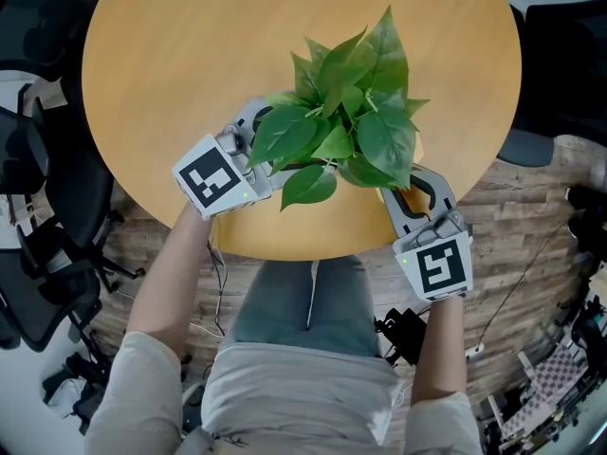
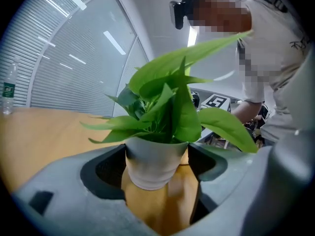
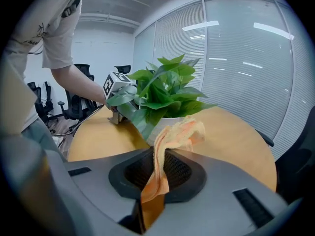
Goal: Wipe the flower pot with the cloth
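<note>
A leafy green plant [image 1: 353, 121] stands in a white flower pot [image 2: 152, 156] near the front edge of the round wooden table [image 1: 152, 64]. In the head view the leaves hide the pot. My left gripper [image 1: 277, 145] reaches in from the left. In the left gripper view its jaws stand wide on either side of the pot [image 2: 158, 170], and their pads do not visibly press on it. My right gripper [image 1: 413, 195] is at the plant's right, shut on an orange cloth [image 3: 179, 132]. The cloth rises from the jaws [image 3: 157, 173] and drapes against the pot's side [image 3: 163, 124].
A clear water bottle [image 2: 7, 90] stands far off on the table. Black office chairs [image 1: 38, 254] crowd the floor at the left, and another seat [image 1: 526, 145] is at the right. The person's lap lies just below the table's front edge [image 1: 303, 254].
</note>
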A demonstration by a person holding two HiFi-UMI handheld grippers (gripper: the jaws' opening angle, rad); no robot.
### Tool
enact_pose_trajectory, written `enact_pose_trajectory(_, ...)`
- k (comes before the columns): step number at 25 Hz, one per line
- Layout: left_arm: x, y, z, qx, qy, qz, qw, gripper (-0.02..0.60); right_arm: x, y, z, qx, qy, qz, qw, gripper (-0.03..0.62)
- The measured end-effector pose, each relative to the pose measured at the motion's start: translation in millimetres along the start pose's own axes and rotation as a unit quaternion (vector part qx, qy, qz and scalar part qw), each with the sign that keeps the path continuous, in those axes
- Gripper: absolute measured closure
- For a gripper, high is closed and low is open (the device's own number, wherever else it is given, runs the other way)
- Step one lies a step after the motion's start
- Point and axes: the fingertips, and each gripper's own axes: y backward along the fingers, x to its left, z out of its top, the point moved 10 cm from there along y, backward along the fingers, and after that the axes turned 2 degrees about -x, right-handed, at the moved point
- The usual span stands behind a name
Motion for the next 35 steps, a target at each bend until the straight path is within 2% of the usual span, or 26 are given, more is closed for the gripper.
enact_pose_trajectory(3, -1, -1, -1, 0.000, -0.006, 0.006, 1.0000, 0.176, -14, 5, -2, 0.012, -0.003, -0.021, 1.000, 0.549)
enact_pose_trajectory(6, -4, -2, 0, -0.003, 0.000, 0.018, 0.9998, 0.176, -25, 1, 1, 0.020, 0.003, -0.025, 0.999, 0.549)
enact_pose_trajectory(13, -11, -7, 2, 0.011, -0.007, 0.050, 0.9987, 0.179, -22, -20, 19, 0.021, 0.063, 0.006, 0.998, 0.549)
enact_pose_trajectory(20, -20, -12, 2, 0.013, 0.011, 0.109, 0.9939, 0.181, -10, -20, 15, 0.021, 0.061, 0.023, 0.998, 0.549)
enact_pose_trajectory(31, -37, -20, 2, 0.008, 0.037, 0.192, 0.9807, 0.184, 3, -23, 11, 0.009, 0.043, 0.031, 0.999, 0.549)
enact_pose_trajectory(35, -45, -28, 4, 0.009, 0.045, 0.226, 0.9731, 0.186, 6, -22, 10, 0.008, 0.043, 0.035, 0.998, 0.549)
